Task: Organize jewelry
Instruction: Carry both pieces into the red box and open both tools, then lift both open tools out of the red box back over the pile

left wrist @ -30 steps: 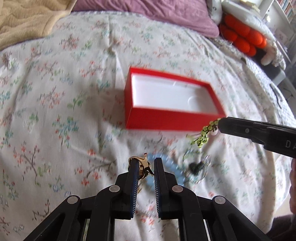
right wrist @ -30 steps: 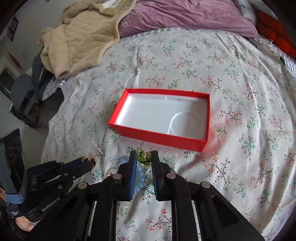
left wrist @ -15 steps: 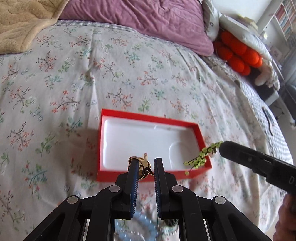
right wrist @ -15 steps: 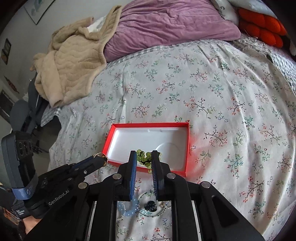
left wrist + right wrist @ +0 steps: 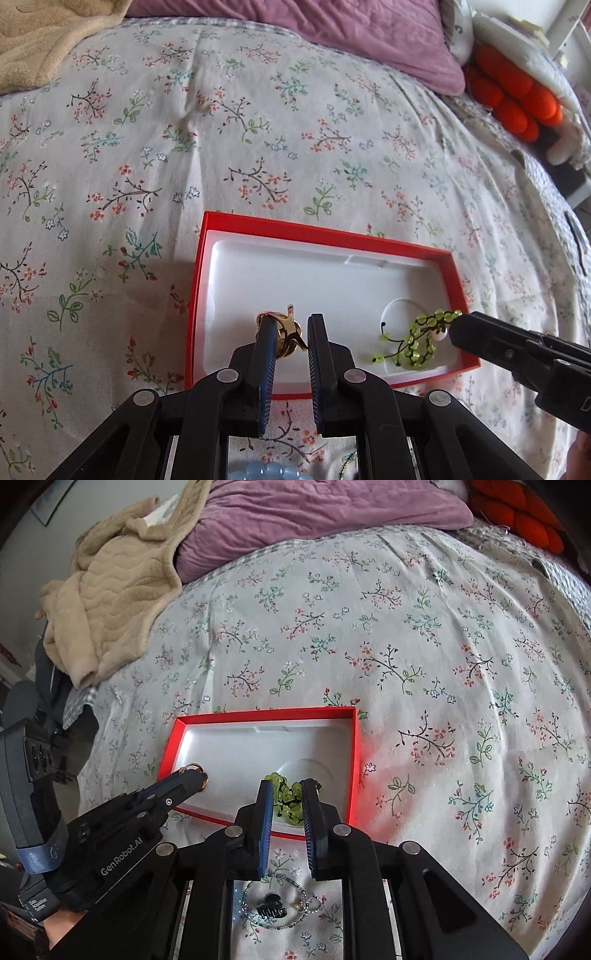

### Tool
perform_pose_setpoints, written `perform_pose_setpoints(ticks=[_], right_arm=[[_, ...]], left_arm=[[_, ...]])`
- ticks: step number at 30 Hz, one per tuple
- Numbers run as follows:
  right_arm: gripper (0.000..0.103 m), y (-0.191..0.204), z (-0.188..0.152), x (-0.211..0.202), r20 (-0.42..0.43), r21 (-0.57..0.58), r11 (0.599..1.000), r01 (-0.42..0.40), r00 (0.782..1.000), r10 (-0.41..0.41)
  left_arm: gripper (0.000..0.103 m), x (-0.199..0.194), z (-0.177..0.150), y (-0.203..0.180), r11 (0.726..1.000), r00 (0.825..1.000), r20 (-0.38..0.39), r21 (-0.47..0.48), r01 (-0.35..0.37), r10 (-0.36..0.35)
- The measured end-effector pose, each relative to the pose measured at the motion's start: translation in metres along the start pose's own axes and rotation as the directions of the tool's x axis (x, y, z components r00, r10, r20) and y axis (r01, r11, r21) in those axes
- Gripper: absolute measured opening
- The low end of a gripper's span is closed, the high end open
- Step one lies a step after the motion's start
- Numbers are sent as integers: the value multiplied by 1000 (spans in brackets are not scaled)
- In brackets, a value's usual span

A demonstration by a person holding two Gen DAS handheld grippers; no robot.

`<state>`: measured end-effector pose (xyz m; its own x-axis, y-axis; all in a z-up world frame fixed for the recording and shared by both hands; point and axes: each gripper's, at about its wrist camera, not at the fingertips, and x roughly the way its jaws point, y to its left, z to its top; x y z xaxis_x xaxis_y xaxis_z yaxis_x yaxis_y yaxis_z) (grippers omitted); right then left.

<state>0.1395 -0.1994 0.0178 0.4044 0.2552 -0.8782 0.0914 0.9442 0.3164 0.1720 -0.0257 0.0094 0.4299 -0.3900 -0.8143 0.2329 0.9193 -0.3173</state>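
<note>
A red box (image 5: 456, 280) with a white liner lies open on the floral bedspread; it also shows in the right wrist view (image 5: 352, 746). My left gripper (image 5: 290, 325) is shut on a gold ring (image 5: 282, 330) over the box's near left part; the ring also shows in the right wrist view (image 5: 197, 770). My right gripper (image 5: 286, 790) is shut on a green bead bracelet (image 5: 286, 794), which hangs into the box's right end (image 5: 417, 339).
A blue bead bracelet (image 5: 262, 472) lies on the bedspread below the left gripper. A black hair claw (image 5: 271, 910) inside a thin bead necklace (image 5: 314, 904) lies below the right gripper. A beige blanket (image 5: 110, 587) and purple pillow (image 5: 314, 513) lie at the far side.
Both grippers have moved forward over the red box with their pieces. The green bracelet now hangs down into the box's right end.
</note>
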Motion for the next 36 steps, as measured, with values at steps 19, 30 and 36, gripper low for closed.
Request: perform_pose_setpoints(ticks=[19, 30, 36], right_arm=[[67, -13, -21, -44, 20, -31, 998, 48, 999, -48], [86, -17, -59, -53, -7, -114, 984, 135, 991, -137], [86, -20, -80, -46, -54, -165, 970, 177, 981, -188]], left_arm=[[97, -50, -22, 1, 997, 997, 4, 25, -75, 75], [102, -63, -61, 20, 981, 981, -44, 58, -187, 189], [102, -58, -83, 31, 971, 971, -74, 97, -218, 226]])
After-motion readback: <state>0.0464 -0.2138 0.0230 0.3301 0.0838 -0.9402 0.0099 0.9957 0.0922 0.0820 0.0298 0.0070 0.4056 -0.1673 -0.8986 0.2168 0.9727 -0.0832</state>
